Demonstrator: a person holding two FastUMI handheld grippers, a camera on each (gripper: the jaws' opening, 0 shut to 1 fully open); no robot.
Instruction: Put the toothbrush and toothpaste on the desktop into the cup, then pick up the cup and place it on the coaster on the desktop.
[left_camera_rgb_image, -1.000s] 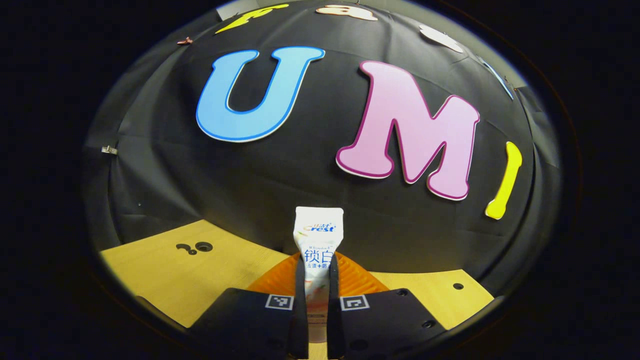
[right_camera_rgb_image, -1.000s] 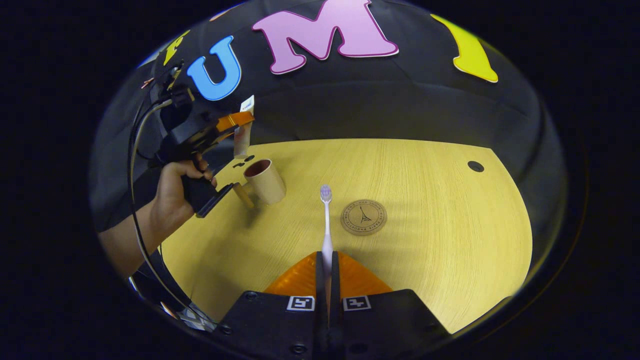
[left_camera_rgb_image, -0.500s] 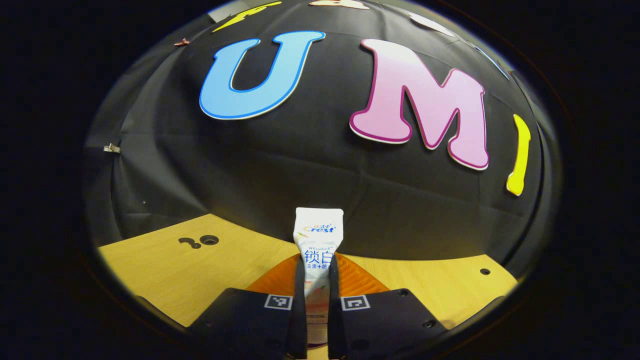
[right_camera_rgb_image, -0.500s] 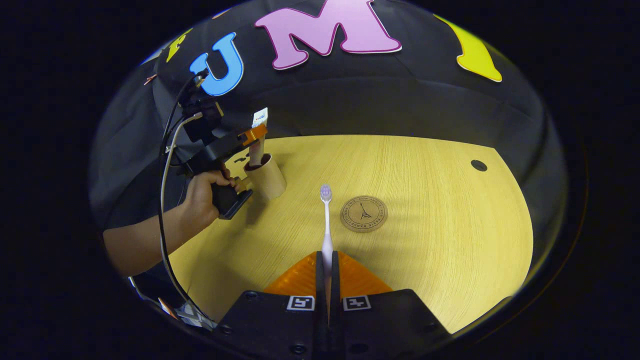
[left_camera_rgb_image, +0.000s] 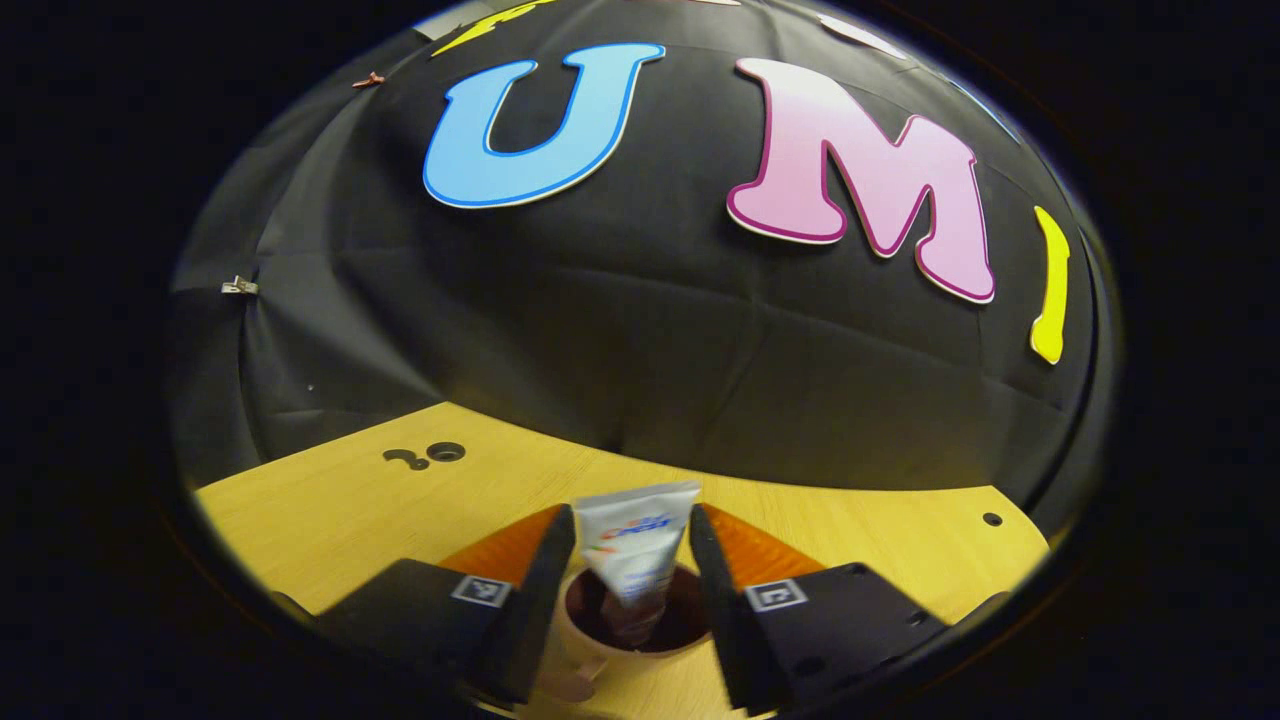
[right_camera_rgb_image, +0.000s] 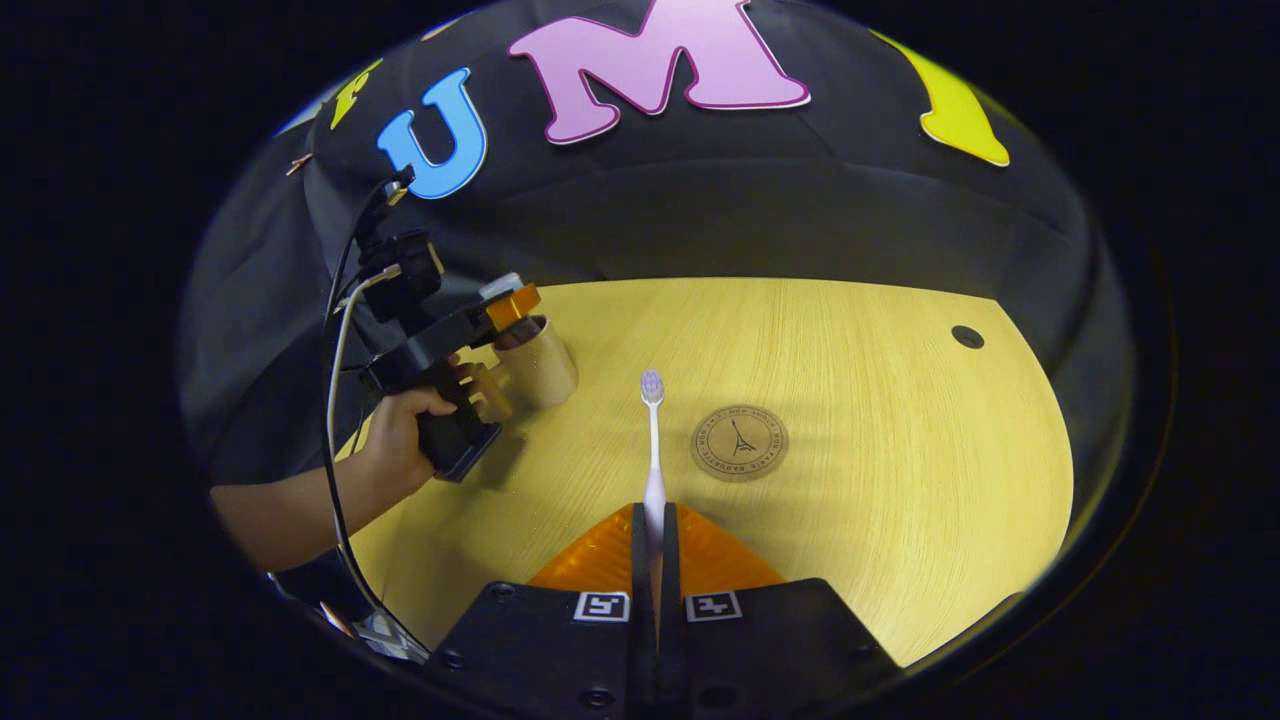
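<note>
Toothpaste (left_camera_rgb_image: 634, 555) is seen standing in the cup (left_camera_rgb_image: 625, 640), between the spread fingers of the left gripper (left_camera_rgb_image: 628, 585), w/ no contact seen. Toothbrush (right_camera_rgb_image: 652, 450) is clamped in the right gripper (right_camera_rgb_image: 655, 545), head just beside the coaster (right_camera_rgb_image: 739, 442), which lies near the cup. Risk: cup could be tipped if a finger is snagged on its rim during withdrawal

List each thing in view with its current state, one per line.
toothpaste: released, standing tilted inside the cup
cup: upright on the desktop, not on the coaster
toothbrush: clamped in the right gripper
coaster: bare
left gripper: open around the toothpaste
right gripper: shut
</note>
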